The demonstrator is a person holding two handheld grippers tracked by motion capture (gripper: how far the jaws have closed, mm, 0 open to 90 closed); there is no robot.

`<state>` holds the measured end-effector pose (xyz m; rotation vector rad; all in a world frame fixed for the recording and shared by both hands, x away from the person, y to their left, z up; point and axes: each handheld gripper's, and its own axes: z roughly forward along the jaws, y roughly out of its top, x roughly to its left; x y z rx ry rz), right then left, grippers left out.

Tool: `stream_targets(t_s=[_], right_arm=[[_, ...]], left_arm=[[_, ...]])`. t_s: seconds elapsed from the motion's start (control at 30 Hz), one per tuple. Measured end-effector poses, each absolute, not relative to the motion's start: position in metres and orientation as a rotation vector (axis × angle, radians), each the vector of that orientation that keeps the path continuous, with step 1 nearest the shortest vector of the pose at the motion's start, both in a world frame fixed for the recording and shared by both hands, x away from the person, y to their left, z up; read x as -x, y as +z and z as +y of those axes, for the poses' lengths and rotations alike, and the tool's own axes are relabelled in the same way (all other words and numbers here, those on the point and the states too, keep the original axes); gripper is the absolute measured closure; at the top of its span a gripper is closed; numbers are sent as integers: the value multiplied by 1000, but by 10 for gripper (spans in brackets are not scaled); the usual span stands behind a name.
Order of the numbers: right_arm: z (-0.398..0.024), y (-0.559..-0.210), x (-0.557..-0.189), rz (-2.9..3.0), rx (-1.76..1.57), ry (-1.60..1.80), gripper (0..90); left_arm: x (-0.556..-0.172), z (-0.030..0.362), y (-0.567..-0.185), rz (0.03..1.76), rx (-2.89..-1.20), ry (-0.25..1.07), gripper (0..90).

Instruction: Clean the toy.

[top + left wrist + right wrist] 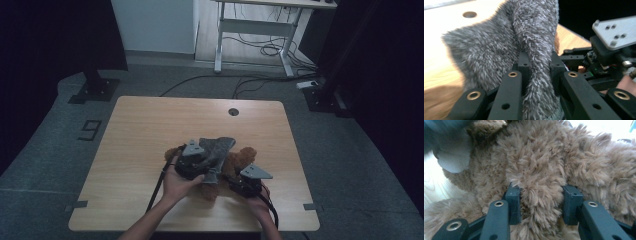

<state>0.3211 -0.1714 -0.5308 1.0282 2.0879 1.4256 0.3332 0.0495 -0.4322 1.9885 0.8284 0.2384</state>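
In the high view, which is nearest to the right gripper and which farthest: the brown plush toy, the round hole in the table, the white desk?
1. Brown plush toy: held in the right gripper jaws.
2. Round hole: far side of the table.
3. White desk: beyond the table, on the floor.

Recording lab: wooden table (150, 130) on grey carpet (50, 150), black curtains (45, 35) at both sides, desk frame (255, 30) with loose cables (265, 50) at top.

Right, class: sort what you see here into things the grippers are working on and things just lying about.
In hand:
grey fuzzy cloth, clamped by left gripper
brown teddy bear, clamped by right gripper

Lying about:
floor cables
white desk frame
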Motion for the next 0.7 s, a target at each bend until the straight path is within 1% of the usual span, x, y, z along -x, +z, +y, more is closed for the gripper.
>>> stream_targets(t_s=[0.1,0.2,0.37,0.57,0.67,0.7], right_arm=[[-172,-531,-321,2084,-1030,1429,588],[-172,-531,-321,2084,-1029,1429,588],[-172,-531,-321,2084,-1028,1431,588],[-171,-532,-320,2082,-1021,1434,588],[-171,-532,-320,2084,-1019,1432,588],[-171,-532,-320,2082,-1019,1434,588]], left_arm=[[-337,38,-446,839,-2030,267,765],[-340,40,-452,854,-2042,276,766],[-348,71,-457,935,-2033,337,766],[-351,112,-457,997,-1935,272,766],[-350,123,-455,1005,-1916,277,766],[-349,131,-453,1016,-1902,287,766]])
